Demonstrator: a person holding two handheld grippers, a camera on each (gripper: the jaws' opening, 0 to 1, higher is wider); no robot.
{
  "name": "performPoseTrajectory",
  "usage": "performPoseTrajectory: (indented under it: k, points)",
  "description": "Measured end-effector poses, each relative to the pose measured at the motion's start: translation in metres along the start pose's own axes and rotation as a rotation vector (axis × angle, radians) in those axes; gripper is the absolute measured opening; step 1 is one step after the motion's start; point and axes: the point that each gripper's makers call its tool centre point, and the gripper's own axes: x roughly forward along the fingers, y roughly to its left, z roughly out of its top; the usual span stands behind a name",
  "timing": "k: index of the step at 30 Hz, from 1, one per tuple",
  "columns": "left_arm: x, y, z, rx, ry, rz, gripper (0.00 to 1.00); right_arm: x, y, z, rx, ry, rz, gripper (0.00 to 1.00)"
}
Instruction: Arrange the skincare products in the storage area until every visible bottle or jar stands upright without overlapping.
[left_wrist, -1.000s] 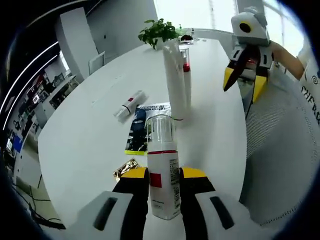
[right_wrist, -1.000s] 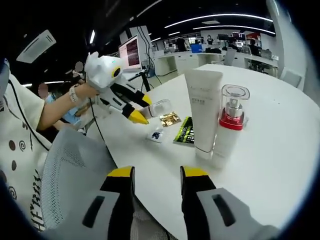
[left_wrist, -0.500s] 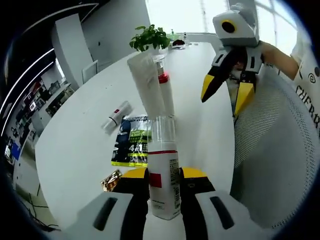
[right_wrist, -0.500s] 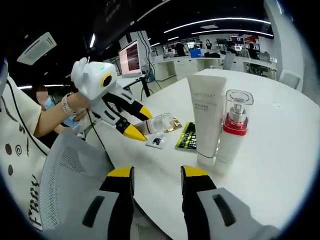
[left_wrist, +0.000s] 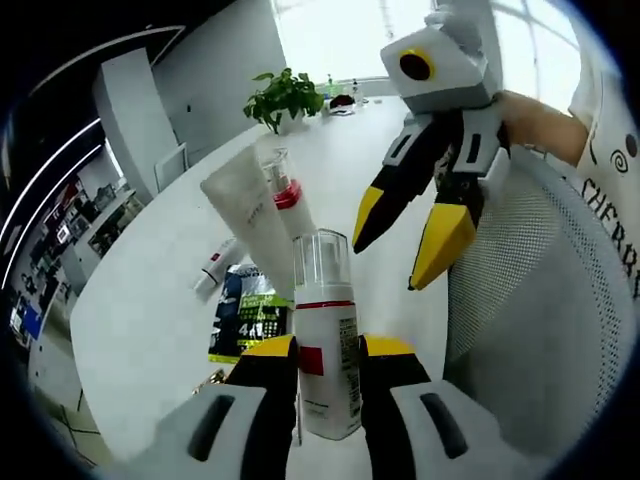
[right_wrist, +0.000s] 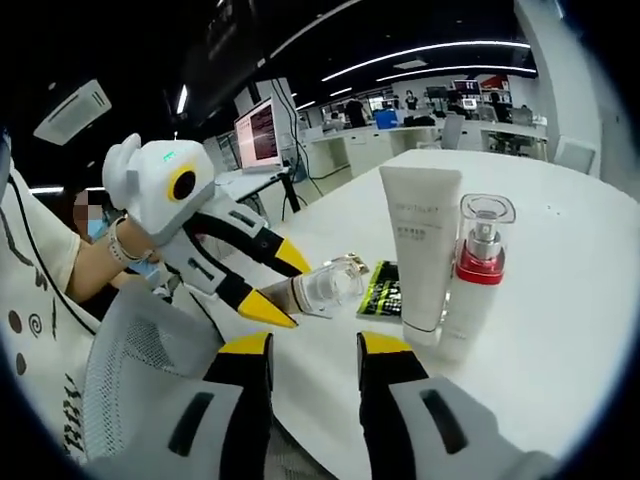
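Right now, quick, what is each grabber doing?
Left gripper: shut on the white bottle with a red band and clear cap.
Right gripper: open, holding nothing.

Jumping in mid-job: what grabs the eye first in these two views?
The left gripper clamps a white pump bottle with a clear cap, held off the white table. The right gripper, open and yellow-tipped, hangs just beside it. Behind them a white squeeze tube and a red-collared spray bottle stand upright, side by side.
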Motion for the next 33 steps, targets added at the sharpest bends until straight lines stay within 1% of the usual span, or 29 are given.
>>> performPoseTrajectory:
  k: [2,4,6,7,10,11,12,13,14,16,17,19,20,22,23,24,26,27,28,30,32,33]
  points:
    - [0.001,0.001,0.002,-0.007,-0.011,0.008,0.20,0.001,0.001,0.006,0.049,-0.043,0.009,0.32]
    - [0.002,0.000,0.004,-0.015,-0.022,-0.002,0.20,-0.001,0.001,0.008,0.061,-0.061,0.010,0.32]
    - [0.003,-0.001,0.005,-0.022,-0.037,-0.008,0.20,-0.001,-0.002,0.013,0.063,-0.087,-0.009,0.33]
    - [0.003,-0.001,0.006,-0.023,-0.038,-0.008,0.20,-0.001,-0.002,0.013,0.066,-0.089,-0.009,0.33]
    - [0.003,-0.002,0.008,-0.038,-0.053,-0.003,0.20,-0.002,-0.002,0.017,0.126,-0.122,0.003,0.33]
    - [0.003,-0.003,0.009,-0.040,-0.057,-0.005,0.20,-0.002,-0.003,0.017,0.133,-0.127,0.003,0.32]
    - [0.003,-0.005,0.010,-0.046,-0.064,-0.005,0.20,-0.002,-0.005,0.020,0.149,-0.151,-0.002,0.31]
    - [0.003,-0.006,0.011,-0.048,-0.068,-0.006,0.20,-0.002,-0.004,0.020,0.156,-0.154,0.003,0.31]
    - [0.003,-0.006,0.013,-0.049,-0.079,0.000,0.20,-0.002,-0.001,0.023,0.202,-0.177,0.024,0.31]
    - [0.003,-0.006,0.013,-0.066,-0.088,0.012,0.20,-0.002,-0.002,0.026,0.240,-0.209,0.037,0.31]
    - [0.003,-0.005,0.013,-0.071,-0.091,0.015,0.20,-0.002,-0.003,0.024,0.243,-0.205,0.031,0.31]
    - [0.002,-0.006,0.015,-0.085,-0.103,0.024,0.20,-0.004,-0.005,0.027,0.264,-0.232,0.029,0.29]
    - [0.002,-0.007,0.015,-0.083,-0.104,0.028,0.20,-0.004,-0.004,0.028,0.294,-0.243,0.042,0.29]
    - [0.001,-0.007,0.016,-0.080,-0.109,0.045,0.20,-0.004,-0.006,0.028,0.301,-0.250,0.043,0.29]
    - [0.000,-0.007,0.018,-0.068,-0.114,0.057,0.20,-0.004,-0.006,0.029,0.309,-0.254,0.043,0.29]
    - [-0.001,-0.005,0.020,-0.036,-0.118,0.081,0.20,-0.004,-0.005,0.031,0.320,-0.265,0.045,0.28]
    - [-0.001,-0.005,0.021,-0.010,-0.109,0.108,0.20,-0.004,-0.006,0.035,0.342,-0.289,0.045,0.26]
    - [-0.001,-0.006,0.021,-0.013,-0.109,0.107,0.20,-0.004,-0.005,0.036,0.352,-0.297,0.050,0.26]
    - [-0.001,-0.005,0.021,-0.017,-0.109,0.108,0.20,-0.004,-0.006,0.038,0.380,-0.310,0.060,0.26]
    - [-0.001,-0.005,0.024,-0.023,-0.119,0.115,0.20,-0.005,-0.008,0.040,0.407,-0.336,0.051,0.26]
    - [0.000,-0.006,0.026,-0.007,-0.116,0.126,0.21,-0.005,-0.010,0.041,0.420,-0.342,0.052,0.24]
    - [0.000,-0.007,0.026,0.014,-0.110,0.133,0.21,-0.005,-0.010,0.041,0.428,-0.345,0.049,0.24]
